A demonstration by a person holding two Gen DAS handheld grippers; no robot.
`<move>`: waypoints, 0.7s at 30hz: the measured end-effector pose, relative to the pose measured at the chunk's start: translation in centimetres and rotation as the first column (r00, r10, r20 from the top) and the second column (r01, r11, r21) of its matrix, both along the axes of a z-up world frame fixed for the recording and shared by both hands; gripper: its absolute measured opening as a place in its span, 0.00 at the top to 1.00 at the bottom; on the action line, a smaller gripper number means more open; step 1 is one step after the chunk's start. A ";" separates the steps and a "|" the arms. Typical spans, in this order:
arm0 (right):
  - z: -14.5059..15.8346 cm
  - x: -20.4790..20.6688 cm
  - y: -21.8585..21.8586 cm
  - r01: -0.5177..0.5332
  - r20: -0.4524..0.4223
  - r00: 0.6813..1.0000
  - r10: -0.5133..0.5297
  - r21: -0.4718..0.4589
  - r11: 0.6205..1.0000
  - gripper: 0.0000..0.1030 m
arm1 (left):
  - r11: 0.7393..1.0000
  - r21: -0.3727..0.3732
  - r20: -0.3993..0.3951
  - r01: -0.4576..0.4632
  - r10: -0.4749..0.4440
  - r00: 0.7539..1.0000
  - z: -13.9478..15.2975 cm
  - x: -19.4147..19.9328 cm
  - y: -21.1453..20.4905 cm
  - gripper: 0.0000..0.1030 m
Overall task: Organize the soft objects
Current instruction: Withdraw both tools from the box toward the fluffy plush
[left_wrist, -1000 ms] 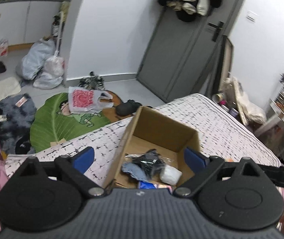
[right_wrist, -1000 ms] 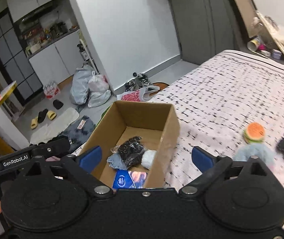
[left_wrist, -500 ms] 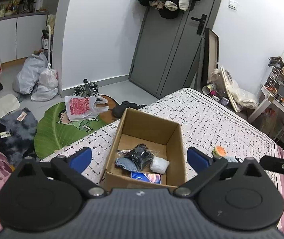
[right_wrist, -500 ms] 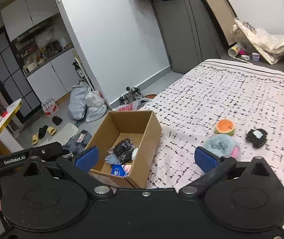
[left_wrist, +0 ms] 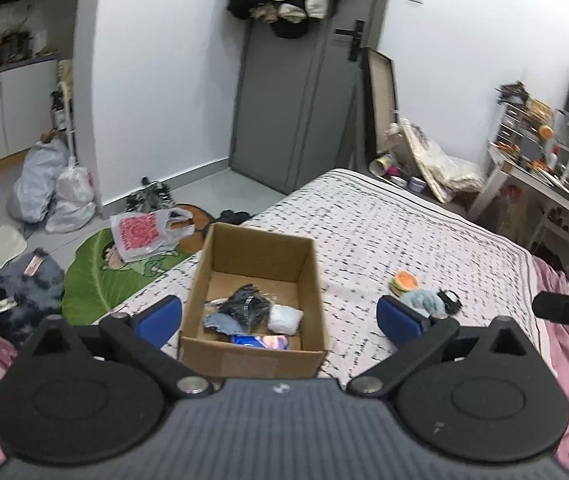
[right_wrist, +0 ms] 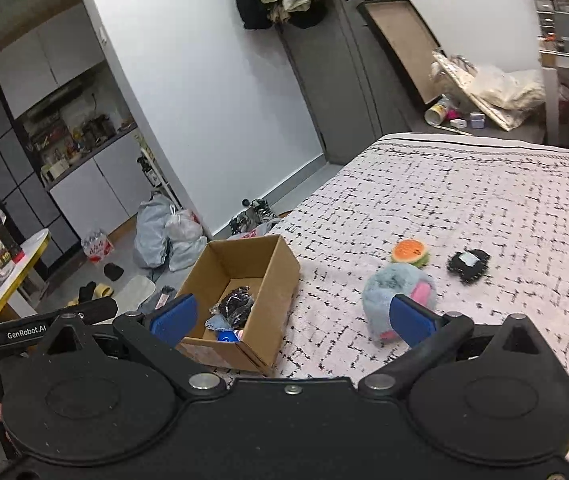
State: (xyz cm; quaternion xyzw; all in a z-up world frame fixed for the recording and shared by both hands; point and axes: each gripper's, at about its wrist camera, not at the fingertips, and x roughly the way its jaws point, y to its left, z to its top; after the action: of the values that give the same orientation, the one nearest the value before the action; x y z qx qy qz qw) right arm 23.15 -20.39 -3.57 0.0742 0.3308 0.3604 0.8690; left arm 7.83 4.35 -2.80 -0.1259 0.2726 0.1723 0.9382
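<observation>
Both my left claw (left_wrist: 278,316) and right claw (right_wrist: 290,318) are spread, empty. The cardboard box (left_wrist: 254,280) near the bed's (left_wrist: 424,236) foot edge holds several soft items; the blue plush (right_wrist: 398,292), burger toy (right_wrist: 409,252) and black pouch (right_wrist: 467,264) remain on the bed beside it.

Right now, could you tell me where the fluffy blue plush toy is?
In the right wrist view, the blue plush toy lies on the bedspread, right of the cardboard box, just below the orange round toy.

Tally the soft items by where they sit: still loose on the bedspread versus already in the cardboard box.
Loose on the bedspread: 3: fluffy blue-grey plush, orange burger-shaped plush, black fuzzy pad.
In the box: 3: black bundle, white wad, blue-grey cloth.
Total: 6
</observation>
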 end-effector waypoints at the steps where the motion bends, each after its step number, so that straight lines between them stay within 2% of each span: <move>1: 0.0 -0.1 -0.4 0.010 0.000 1.000 -0.010 0.005 1.000 0.00 | 1.000 0.004 -0.003 0.013 -0.013 1.000 0.0 0.1 -0.4 0.00; 7: -0.2 -0.2 -2.7 0.045 -0.010 0.999 -0.045 0.006 0.999 0.00 | 0.998 0.034 -0.023 0.060 -0.059 0.998 0.2 -0.1 -1.6 0.00; 13: -0.4 -0.2 -3.9 0.035 0.000 0.999 -0.035 -0.009 0.999 0.00 | 0.993 0.059 -0.036 0.101 -0.099 0.994 0.6 0.0 -2.4 0.00; 21: -0.9 0.2 -4.9 0.074 0.003 0.997 -0.074 -0.004 0.997 0.00 | 0.983 0.033 -0.037 0.180 -0.179 0.983 0.4 1.5 -3.1 0.00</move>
State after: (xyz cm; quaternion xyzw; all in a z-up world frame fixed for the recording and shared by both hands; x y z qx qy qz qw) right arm 23.32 -25.27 -4.47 0.0841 0.3276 0.3274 0.8823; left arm 9.36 1.29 -2.43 -0.0808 0.2958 0.0938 0.9472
